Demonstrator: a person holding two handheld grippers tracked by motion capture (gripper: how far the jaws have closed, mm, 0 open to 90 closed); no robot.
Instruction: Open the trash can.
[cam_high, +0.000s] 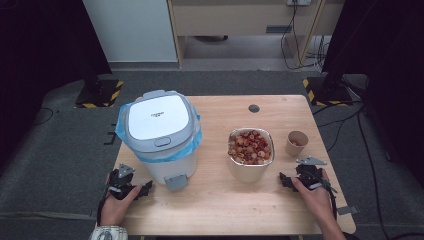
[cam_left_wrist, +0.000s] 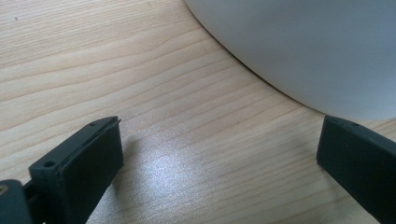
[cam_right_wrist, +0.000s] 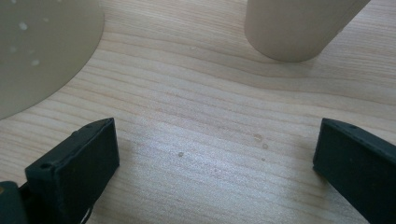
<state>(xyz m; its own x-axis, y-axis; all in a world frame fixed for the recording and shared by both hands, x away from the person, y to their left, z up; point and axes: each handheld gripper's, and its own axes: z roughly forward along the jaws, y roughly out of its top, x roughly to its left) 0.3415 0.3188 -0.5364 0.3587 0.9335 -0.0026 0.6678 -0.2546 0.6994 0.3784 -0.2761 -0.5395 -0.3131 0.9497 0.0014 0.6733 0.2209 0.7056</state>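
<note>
A white pedal bin (cam_high: 161, 135) with a grey lid and a blue liner stands on the left half of the wooden table (cam_high: 220, 200). Right of it sits a beige container (cam_high: 251, 152) heaped with small red and cream pieces, and beyond that a small paper cup (cam_high: 296, 143). My left gripper (cam_high: 142, 190) rests on the table at the front left, open and empty, close to the bin's white wall (cam_left_wrist: 303, 46). My right gripper (cam_high: 286, 180) rests at the front right, open and empty, facing the container's side (cam_right_wrist: 42, 51) and the cup (cam_right_wrist: 299, 28).
The bin's grey foot pedal (cam_high: 176, 182) sticks out toward the front edge between the grippers. A dark round hole (cam_high: 254, 108) sits near the table's far edge. Grey carpet surrounds the table, with stand bases marked in yellow and black (cam_high: 100, 94) at the back corners.
</note>
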